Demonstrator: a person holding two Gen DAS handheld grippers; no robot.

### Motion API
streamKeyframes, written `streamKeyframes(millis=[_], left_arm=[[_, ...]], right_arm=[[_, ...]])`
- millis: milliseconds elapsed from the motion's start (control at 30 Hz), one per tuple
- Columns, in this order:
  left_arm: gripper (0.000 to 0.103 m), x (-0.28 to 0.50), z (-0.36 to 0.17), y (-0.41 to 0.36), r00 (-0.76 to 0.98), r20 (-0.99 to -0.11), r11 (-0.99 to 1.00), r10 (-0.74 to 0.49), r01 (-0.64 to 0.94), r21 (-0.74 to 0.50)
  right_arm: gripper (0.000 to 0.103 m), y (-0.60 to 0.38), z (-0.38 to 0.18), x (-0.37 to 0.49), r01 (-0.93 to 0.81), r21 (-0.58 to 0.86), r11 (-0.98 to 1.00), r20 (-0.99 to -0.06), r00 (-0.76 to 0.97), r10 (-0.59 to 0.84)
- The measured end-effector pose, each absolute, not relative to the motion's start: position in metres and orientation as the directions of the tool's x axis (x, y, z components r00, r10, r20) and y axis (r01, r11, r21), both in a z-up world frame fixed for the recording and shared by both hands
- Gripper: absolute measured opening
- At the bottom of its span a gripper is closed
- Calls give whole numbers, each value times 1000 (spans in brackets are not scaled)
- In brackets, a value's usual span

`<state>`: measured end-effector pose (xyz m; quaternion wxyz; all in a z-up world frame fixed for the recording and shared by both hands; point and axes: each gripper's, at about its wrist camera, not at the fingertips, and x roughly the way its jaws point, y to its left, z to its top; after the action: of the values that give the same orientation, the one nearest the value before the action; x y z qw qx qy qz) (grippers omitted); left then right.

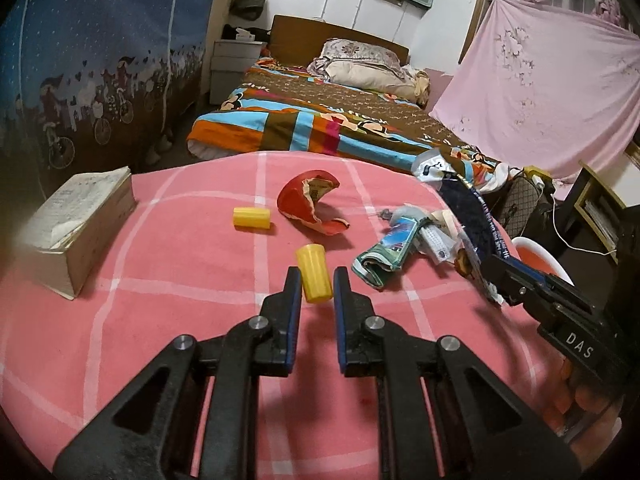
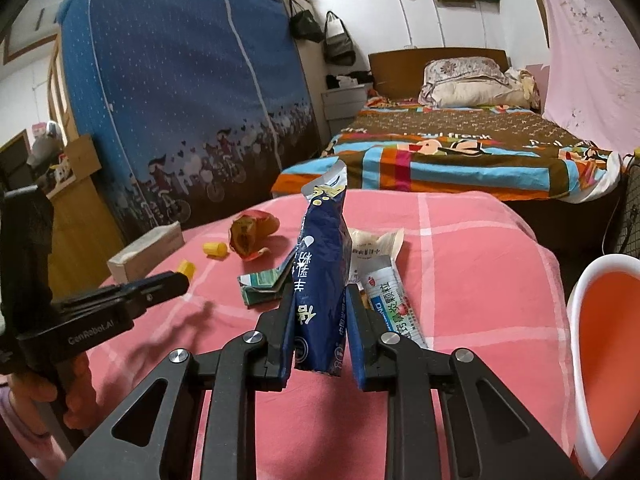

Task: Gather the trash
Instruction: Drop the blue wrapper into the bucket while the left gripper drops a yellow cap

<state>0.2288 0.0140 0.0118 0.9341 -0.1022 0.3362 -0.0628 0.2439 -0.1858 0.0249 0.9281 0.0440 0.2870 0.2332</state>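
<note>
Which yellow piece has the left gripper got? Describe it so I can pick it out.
On the pink checked cloth, right of the thick book, lie two yellow ribbed caps. The yellow cap pinched in the left gripper is nearer the camera and tilted; the other cap lies on its side beside the red torn wrapper.

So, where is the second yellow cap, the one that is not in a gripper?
In the left wrist view the loose yellow cap lies on the pink blanket, between the thick book on its left and the red peel on its right.
</note>
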Motion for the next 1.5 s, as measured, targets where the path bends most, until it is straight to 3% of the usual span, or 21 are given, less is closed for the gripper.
streamKeyframes(millis=[167,400,767,1133,1500], left_arm=[[0,220,21,9,803,-559,968,-205,81,-238],[0,202,52,-17,880,-418,968,-226,156,-196],[0,198,88,-102,883,-264,921,-388,363,-139],[0,201,91,-195,785,-260,822,-562,565,-70],[0,230,61,-254,633,-438,749,-639,641,-167]], right_arm=[[21,-191,33,233,-409,213,888,-449,766,460],[21,-217,54,201,-392,210,896,-278,854,439],[21,-281,80,162,-202,101,974,-80,974,210],[21,-366,68,167,4,203,979,-135,991,24],[21,-410,41,178,141,274,951,-293,954,-57]])
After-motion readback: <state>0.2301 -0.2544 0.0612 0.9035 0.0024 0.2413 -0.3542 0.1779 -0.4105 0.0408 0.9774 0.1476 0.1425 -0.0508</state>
